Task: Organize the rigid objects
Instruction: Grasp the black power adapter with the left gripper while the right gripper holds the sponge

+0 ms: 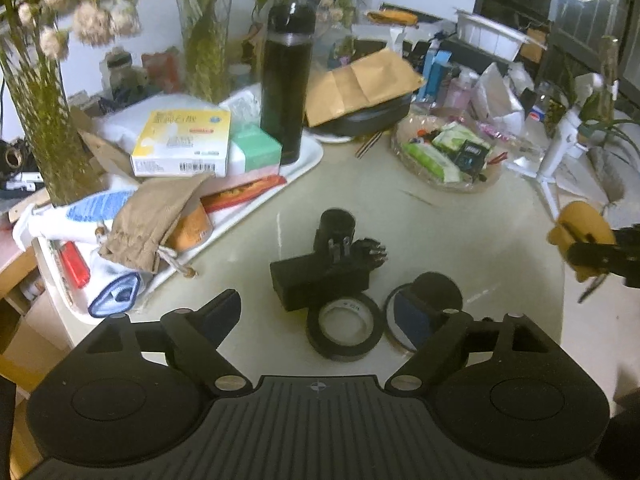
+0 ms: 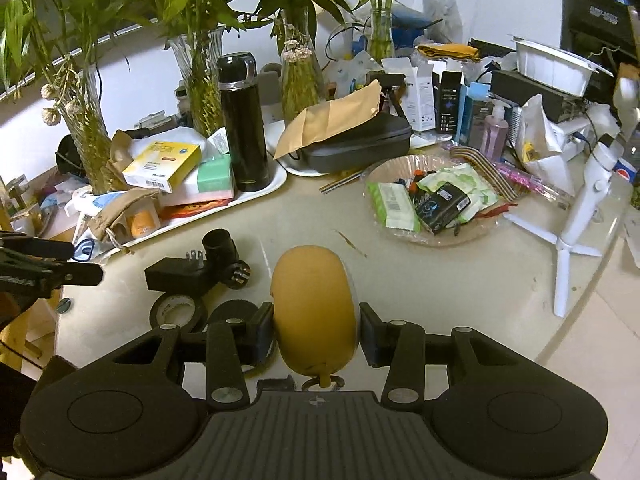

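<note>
Right gripper (image 2: 316,332) clamped on yellow case (image 2: 314,308) — carry step, we judge; left gripper (image 1: 320,316) wide, empty; next — a clear set-down spot.

Mustard-yellow case (image 2: 314,308) betw. the black pads of the right claw; black tape roll (image 1: 344,330) just ahead of the left claw. Beyond: black flask (image 1: 286,80), yellow/white box (image 1: 182,144), mint-green box (image 1: 256,148).

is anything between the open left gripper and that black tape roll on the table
Nothing visible does. The left gripper is open, its fingers either side of the black tape roll, with bare table around it. The black power adapter touches the roll's far edge, beyond it, not in the approach.
</note>
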The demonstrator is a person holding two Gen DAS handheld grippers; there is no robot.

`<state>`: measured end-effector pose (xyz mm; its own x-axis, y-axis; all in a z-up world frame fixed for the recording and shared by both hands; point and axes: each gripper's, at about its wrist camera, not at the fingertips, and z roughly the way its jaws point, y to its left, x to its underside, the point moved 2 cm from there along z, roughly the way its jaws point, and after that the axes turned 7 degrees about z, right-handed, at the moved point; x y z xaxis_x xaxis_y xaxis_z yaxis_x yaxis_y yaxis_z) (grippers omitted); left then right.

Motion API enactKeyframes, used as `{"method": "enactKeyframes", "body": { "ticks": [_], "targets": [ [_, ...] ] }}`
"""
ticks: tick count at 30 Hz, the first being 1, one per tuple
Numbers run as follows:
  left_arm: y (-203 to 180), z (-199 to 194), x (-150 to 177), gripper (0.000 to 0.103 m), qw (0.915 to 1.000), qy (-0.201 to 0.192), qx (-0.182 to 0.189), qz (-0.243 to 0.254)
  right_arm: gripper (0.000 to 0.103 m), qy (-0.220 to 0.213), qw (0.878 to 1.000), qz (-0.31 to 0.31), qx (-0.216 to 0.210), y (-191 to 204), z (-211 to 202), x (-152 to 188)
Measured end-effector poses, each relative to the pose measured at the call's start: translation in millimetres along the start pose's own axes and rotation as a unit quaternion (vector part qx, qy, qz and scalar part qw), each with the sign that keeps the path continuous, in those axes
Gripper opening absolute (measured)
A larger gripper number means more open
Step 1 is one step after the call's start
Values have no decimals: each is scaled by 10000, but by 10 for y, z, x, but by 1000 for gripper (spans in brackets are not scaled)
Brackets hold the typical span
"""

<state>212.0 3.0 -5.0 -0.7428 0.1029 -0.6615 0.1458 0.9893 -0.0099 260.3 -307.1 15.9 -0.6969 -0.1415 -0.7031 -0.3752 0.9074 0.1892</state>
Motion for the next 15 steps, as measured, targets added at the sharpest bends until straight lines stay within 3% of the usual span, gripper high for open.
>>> {"method": "enactKeyframes", "body": {
  "ticks": [5, 15],
  "targets": [
    [43, 209, 22, 89, 9996, 273, 26, -91, 47, -6, 9999, 98, -44, -11, -43, 89],
    [1, 516, -36, 93, 9989, 451, -55, -77, 47, -10, 9996, 240, -165, -4, -91, 248]
  ]
}}
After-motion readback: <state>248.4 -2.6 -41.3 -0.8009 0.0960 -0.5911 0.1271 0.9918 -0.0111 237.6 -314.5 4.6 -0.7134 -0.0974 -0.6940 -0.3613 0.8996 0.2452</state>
